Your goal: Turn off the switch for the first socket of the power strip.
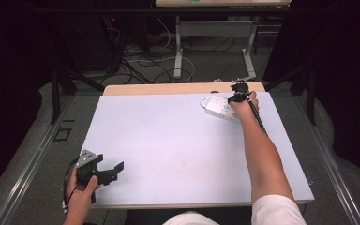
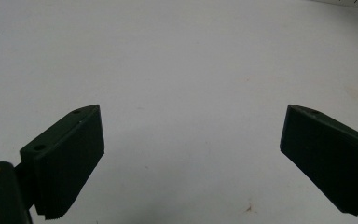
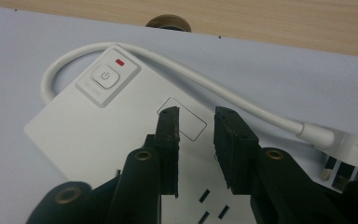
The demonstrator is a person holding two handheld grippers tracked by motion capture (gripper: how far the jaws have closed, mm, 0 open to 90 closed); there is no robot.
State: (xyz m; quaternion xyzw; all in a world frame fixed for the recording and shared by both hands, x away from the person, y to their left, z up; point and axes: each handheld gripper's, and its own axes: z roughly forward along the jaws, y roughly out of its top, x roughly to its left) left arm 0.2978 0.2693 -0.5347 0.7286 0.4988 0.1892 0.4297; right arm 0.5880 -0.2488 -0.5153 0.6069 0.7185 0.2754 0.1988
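Two grippers: one at each end of the table
Right jaws: a narrow gap between them, nothing clamped; they hang over the top face of the white power strip point(image 3: 121, 130)
Right gripper point(image 3: 196, 116): at the far right of the table, over the strip
Power strip: lies flat near the far edge; power button point(image 3: 104, 77) with a red light beside it; white cord point(image 3: 205, 81) loops round its end to a plug point(image 3: 349, 144)
Left jaws: spread wide, empty
Left gripper point(image 1: 114, 170): at the near left corner, held by the left hand point(image 1: 81, 190)
Table point(image 1: 168, 140): white sheet over wood
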